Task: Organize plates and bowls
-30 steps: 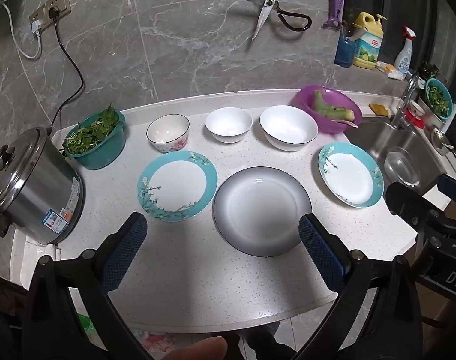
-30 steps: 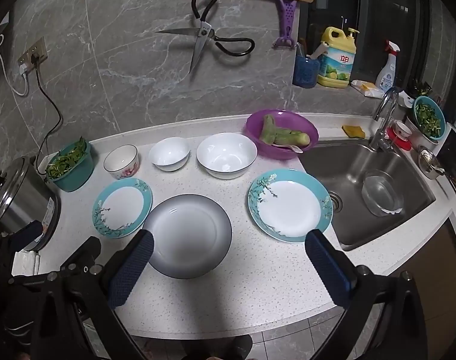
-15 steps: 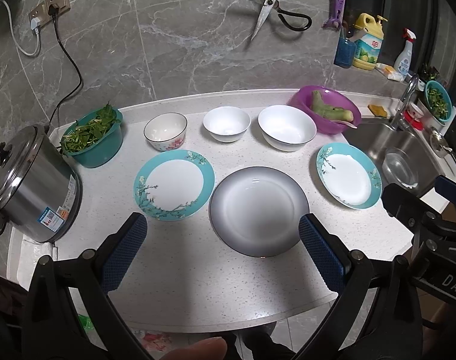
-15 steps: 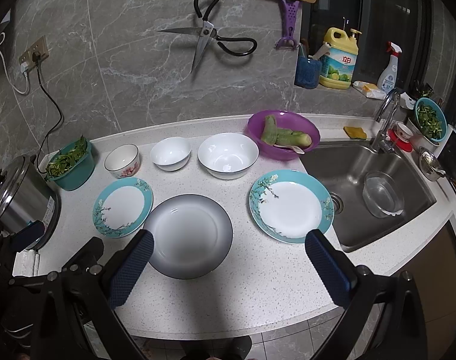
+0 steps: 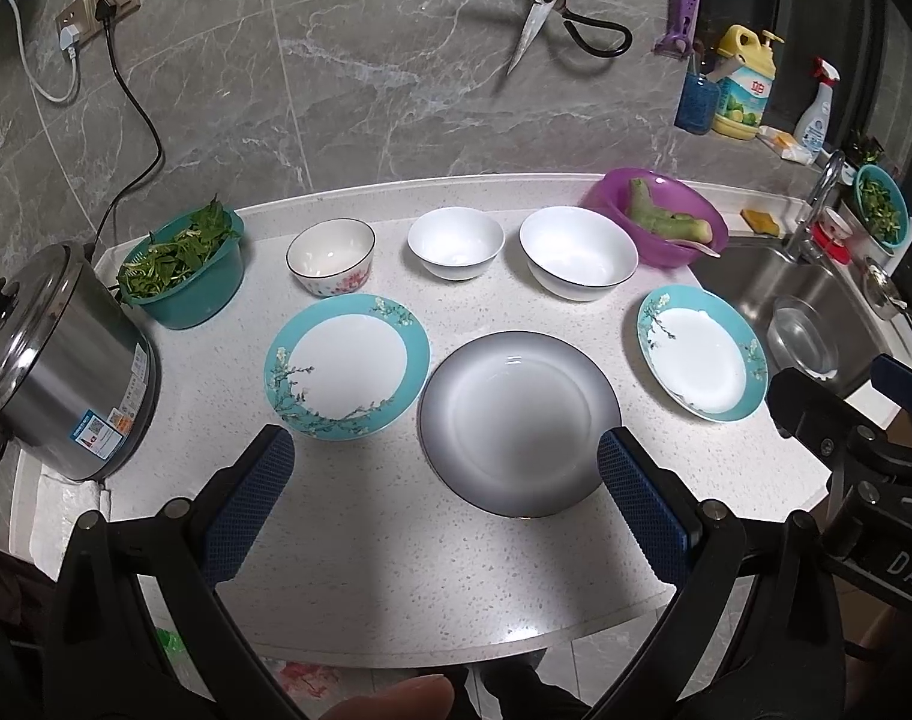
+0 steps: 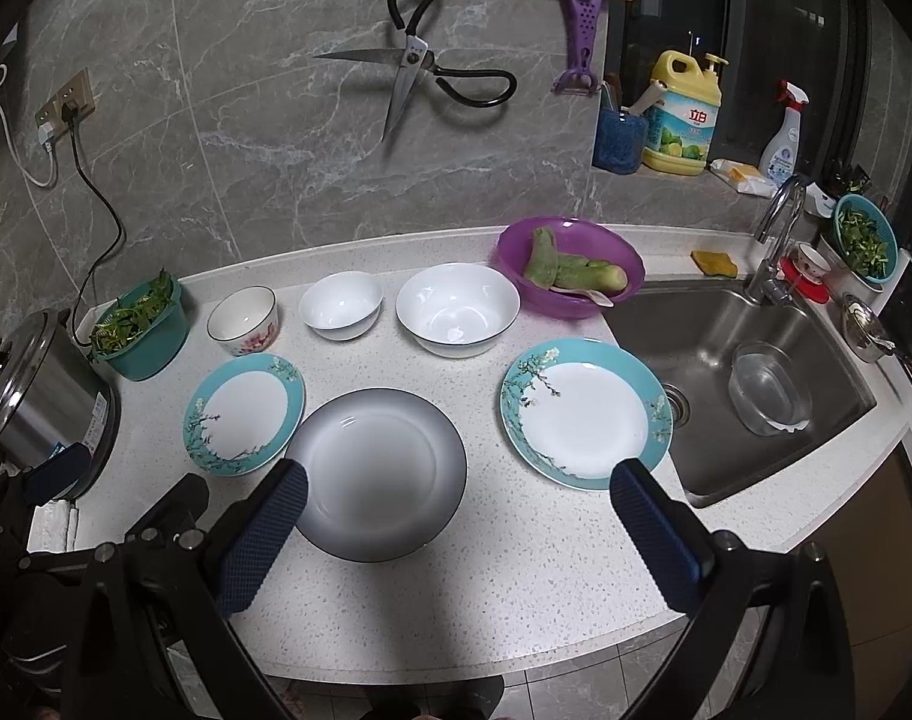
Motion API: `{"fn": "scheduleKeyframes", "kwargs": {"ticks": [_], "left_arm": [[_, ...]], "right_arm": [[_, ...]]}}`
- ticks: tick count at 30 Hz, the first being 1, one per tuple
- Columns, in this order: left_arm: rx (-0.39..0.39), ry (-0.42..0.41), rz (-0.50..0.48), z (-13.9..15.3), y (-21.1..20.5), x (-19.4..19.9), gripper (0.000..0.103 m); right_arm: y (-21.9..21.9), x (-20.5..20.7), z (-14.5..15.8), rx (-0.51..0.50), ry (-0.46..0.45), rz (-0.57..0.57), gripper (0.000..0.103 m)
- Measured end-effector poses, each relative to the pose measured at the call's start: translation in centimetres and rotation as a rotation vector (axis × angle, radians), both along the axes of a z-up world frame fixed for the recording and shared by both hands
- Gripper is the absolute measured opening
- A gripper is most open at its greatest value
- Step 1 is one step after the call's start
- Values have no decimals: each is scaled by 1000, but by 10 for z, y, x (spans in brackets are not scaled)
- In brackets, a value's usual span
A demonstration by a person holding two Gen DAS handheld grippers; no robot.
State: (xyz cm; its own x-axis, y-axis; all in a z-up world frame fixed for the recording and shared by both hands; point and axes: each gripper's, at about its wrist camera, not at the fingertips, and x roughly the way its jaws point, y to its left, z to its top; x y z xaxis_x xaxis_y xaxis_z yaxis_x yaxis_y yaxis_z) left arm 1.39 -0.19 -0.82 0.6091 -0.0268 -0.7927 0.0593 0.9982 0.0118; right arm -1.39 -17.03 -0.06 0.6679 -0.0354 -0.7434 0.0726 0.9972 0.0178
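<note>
On the white counter a grey-rimmed plate (image 5: 519, 429) (image 6: 375, 474) lies in the front middle, between two teal floral plates, one left (image 5: 347, 365) (image 6: 244, 413) and one right (image 5: 701, 361) (image 6: 585, 411). Behind them stand a small floral bowl (image 5: 331, 257) (image 6: 242, 320), a small white bowl (image 5: 456, 243) (image 6: 341, 305) and a large white bowl (image 5: 578, 260) (image 6: 454, 309). My left gripper (image 5: 444, 480) is open and empty above the counter's front. My right gripper (image 6: 456, 507) is open and empty, a little to its right.
A steel rice cooker (image 5: 48, 366) and a teal basket of greens (image 5: 183, 267) stand at the left. A purple bowl of vegetables (image 6: 570, 267) sits by the sink (image 6: 750, 360), which holds a glass bowl. Scissors hang on the wall (image 6: 420, 78).
Both views have shifted only slightly; the dishes have not moved and both grippers stay open.
</note>
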Motion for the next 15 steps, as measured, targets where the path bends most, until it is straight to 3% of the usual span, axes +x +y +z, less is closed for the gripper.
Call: {"fn": "scheduleKeyframes", "kwargs": {"ticks": [15], "left_arm": [[0,2,4,-3,1,4,103]], "right_arm": [[0,1,1,1,1,0,103]]}}
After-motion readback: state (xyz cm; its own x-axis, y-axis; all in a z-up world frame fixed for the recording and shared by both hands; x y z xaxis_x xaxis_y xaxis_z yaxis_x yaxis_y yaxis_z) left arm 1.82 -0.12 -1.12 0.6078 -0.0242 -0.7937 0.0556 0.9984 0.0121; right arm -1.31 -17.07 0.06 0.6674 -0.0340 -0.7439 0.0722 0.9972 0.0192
